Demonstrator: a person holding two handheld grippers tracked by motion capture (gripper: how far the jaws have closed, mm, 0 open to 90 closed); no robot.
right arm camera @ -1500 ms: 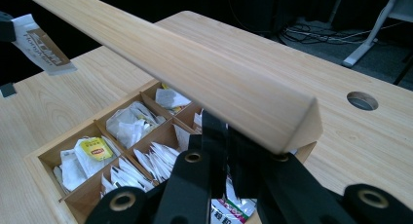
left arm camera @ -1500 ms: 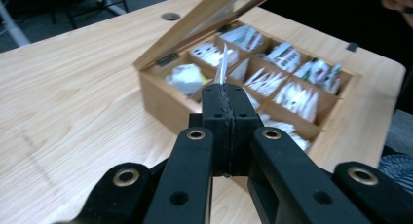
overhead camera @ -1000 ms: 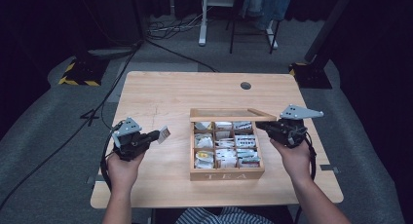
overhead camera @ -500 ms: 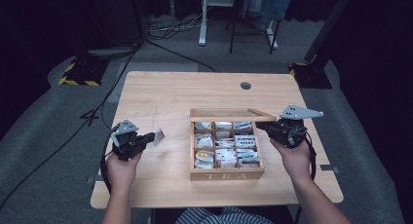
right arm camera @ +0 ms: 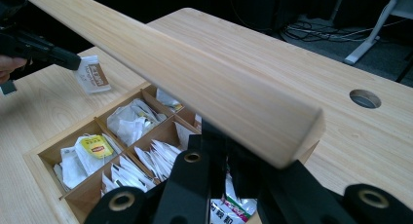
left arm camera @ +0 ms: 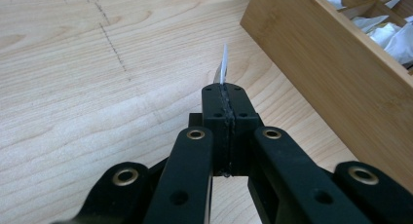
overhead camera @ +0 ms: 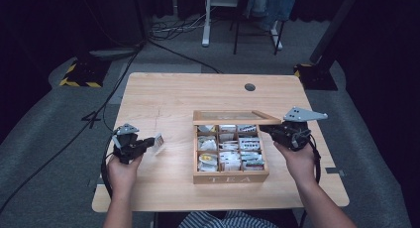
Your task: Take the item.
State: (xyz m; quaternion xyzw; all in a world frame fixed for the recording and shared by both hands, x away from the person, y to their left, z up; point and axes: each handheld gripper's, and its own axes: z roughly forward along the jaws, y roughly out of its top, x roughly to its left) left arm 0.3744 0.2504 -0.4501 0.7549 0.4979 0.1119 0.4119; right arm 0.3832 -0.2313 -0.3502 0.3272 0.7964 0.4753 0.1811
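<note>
Tea packet pinched off to the side, box lid held up.

Left gripper (overhead camera: 148, 144) clenched on a small white tea packet (overhead camera: 158, 143), seen edge-on sticking out past the closed tips in the left gripper view (left arm camera: 223, 68), hanging just above the bare wooden table (overhead camera: 168, 96). Off to that gripper's right, near but apart: the wooden tea box (overhead camera: 231, 177), its side wall rising beside the tips (left arm camera: 331, 83). Right gripper (overhead camera: 265, 130) at the box's far right corner, jaws drawn together on the end of the raised lid (overhead camera: 233, 118); lid edge crossing just above the tips in the right gripper view (right arm camera: 195, 83). Below and ahead of those tips, open compartments stuffed with white tea bags (right arm camera: 129, 119), one with a yellow label (right arm camera: 96, 146). Farther beyond, the other gripper dangling the packet (right arm camera: 92, 78).
</note>
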